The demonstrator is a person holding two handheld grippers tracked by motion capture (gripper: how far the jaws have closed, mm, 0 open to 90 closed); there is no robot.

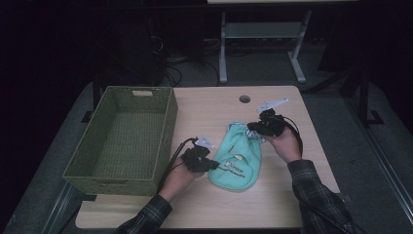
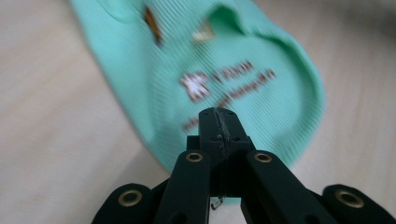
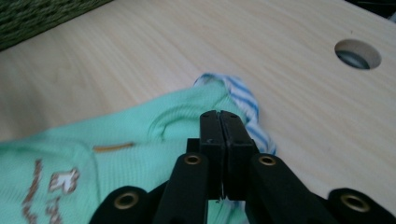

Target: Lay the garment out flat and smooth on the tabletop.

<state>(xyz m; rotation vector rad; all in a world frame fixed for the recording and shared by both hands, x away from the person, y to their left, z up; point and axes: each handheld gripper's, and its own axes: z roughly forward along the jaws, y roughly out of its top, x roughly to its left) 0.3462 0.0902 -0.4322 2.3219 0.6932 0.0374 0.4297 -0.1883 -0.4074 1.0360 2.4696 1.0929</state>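
Basket [image 1: 127, 138] of green weave is sitting left of the mint-green garment [image 1: 237, 162], holding nothing yet. Left gripper [image 1: 210, 165] is resting at the garment's near-left edge, jaws pressed together; whether cloth is pinched between them is hard to tell. Right gripper [image 1: 252, 127] is working at the garment's far end, by the blue-striped trim [image 3: 245, 105], jaws together too. Judging by this, the garment is lying bunched on the table [image 1: 204, 105], not yet folded or moved into the basket.
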